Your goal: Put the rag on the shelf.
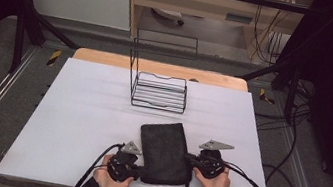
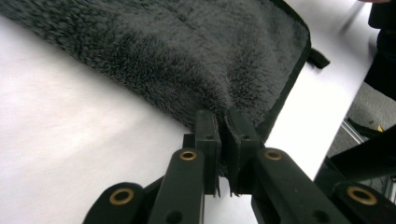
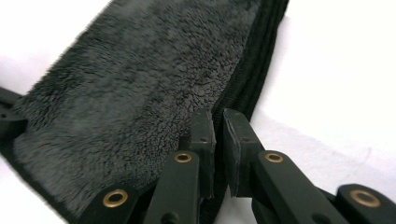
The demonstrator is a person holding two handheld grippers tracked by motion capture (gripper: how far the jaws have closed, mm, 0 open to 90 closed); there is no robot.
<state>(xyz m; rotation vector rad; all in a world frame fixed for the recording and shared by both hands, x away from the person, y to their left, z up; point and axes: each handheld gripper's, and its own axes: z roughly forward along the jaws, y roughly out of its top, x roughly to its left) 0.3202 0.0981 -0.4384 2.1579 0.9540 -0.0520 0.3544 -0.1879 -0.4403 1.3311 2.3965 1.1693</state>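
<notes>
A folded dark grey fleece towel (image 1: 165, 153) lay in the lower middle of the high view, on a white table (image 1: 78, 125), with its long sides running away from the person. The left gripper (image 1: 138, 171) sat at the towel's lower left corner and the right gripper (image 1: 191, 160) at its right edge, each steadied by a hand rising from the bottom of the frame, so the cloth was pinned from both sides at once, probably to keep the stacked layers from sliding apart while it was lifted or folded again. In the left gripper view the two black jaws stood nearly together in the lower middle of the frame, pinching the plush edge of the towel (image 2: 187, 51) beside its stitched border. In the right gripper view the jaws were likewise drawn close, clamped on the layered edge of the towel (image 3: 140, 93), where several folded thicknesses showed as dark ridges running to the upper right. Beyond the towel, in the upper middle of the high view, a black wire rack (image 1: 159, 91) stood well apart from it, its open side facing the person, likely where the folded cloth was meant to go. The towel rested flat on the table, not yet raised.
</notes>
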